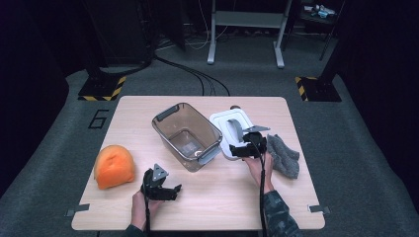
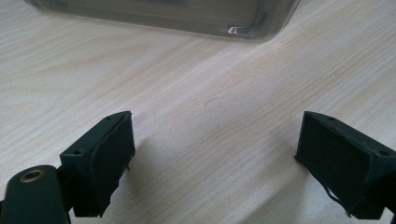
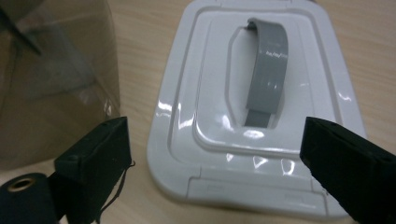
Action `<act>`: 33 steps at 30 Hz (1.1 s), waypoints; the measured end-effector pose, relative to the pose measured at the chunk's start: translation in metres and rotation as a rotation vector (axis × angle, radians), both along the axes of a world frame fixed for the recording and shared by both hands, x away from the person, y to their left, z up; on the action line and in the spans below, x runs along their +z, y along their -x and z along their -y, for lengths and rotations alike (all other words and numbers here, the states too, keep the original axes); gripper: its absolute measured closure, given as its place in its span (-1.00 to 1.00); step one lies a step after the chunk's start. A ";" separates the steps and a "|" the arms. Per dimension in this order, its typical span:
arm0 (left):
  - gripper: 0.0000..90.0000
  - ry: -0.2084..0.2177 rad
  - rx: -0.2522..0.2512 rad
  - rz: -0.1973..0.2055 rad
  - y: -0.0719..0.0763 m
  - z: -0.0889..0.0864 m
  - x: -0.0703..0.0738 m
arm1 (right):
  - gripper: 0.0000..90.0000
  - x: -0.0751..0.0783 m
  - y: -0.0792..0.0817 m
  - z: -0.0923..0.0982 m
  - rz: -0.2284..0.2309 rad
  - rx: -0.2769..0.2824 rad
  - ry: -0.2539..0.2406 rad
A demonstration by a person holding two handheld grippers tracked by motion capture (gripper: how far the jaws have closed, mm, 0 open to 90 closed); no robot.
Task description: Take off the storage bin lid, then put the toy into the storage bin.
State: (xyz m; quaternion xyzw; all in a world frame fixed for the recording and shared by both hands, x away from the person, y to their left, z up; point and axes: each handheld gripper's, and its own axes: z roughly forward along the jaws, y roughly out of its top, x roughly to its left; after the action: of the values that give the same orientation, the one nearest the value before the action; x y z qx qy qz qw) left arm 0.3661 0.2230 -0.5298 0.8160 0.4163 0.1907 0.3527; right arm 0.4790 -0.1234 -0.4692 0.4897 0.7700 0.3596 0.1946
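Apparently lining up on the white lid (image 3: pixel 252 107) at frame centre beside the clear bin (image 1: pixel 187 136), the right gripper (image 3: pixel 215 154) gapes wide and empty, while the left gripper (image 2: pixel 210 158), equally spread, idles over bare table (image 2: pixel 196 93) at lower left.

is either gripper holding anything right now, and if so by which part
Nothing is held. The right gripper stands open before the white lid; the left gripper is open over bare table.

both black grippers, left gripper (image 1: pixel 170 190) and right gripper (image 1: pixel 237 149), trail black cables; grey three-cornered plates on top; camouflage sleeve (image 1: pixel 277 215).
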 end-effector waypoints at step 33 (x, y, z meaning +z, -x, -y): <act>-0.77 -0.014 -0.006 0.004 0.002 0.001 0.002 | -0.98 -0.058 0.079 0.004 -0.016 0.051 0.066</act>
State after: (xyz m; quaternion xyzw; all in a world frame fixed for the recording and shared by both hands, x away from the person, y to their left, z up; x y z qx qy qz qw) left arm 0.3642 0.2222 -0.5280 0.8194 0.4119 0.1940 0.3484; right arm 0.3997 -0.1274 -0.5274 0.4662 0.7952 0.3348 0.1952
